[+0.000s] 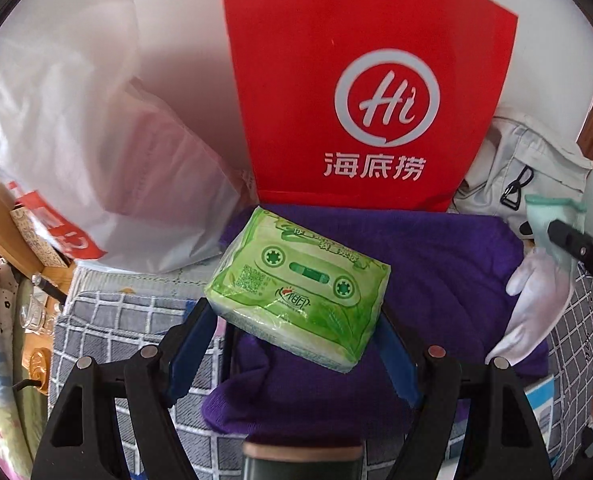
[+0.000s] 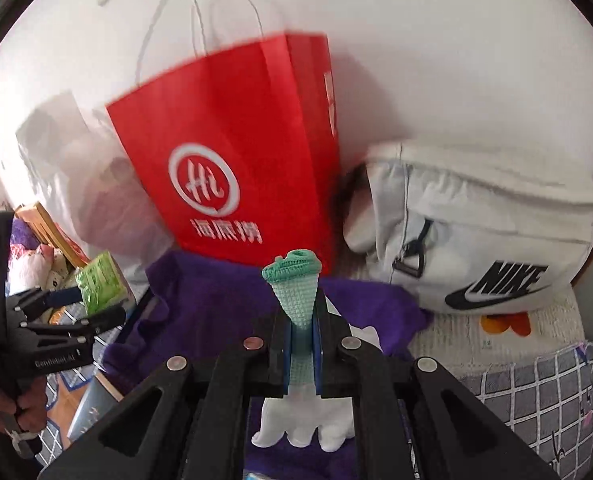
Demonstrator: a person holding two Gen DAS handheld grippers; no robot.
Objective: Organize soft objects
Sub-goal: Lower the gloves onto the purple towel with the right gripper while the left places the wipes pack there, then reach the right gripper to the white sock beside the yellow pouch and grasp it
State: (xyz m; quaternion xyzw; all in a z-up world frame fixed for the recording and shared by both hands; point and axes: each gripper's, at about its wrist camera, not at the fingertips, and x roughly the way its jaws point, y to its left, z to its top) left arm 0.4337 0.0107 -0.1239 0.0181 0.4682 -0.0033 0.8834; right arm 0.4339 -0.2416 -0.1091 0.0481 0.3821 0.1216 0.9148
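A green tissue pack [image 1: 296, 280] hangs tilted above a purple cloth [image 1: 436, 260], and my left gripper [image 1: 294, 312] is shut on its two ends with blue pads. The right wrist view shows that same gripper [image 2: 98, 304] at the left with the pack [image 2: 100, 280] in it. My right gripper [image 2: 302, 320] is shut on a white glove with a mint-green knitted cuff [image 2: 296, 280]. The cuff sticks up past the fingertips and the white fingers [image 2: 304, 424] dangle below. This glove [image 1: 536, 292] also shows at the right edge of the left wrist view, over the purple cloth [image 2: 200, 304].
A red paper bag [image 1: 356, 100] [image 2: 232, 160] stands upright against the wall behind the cloth. A white plastic bag [image 1: 96, 140] lies to its left and a white Nike bag [image 2: 488, 232] to its right. A grey checked blanket [image 1: 116, 332] covers the bed.
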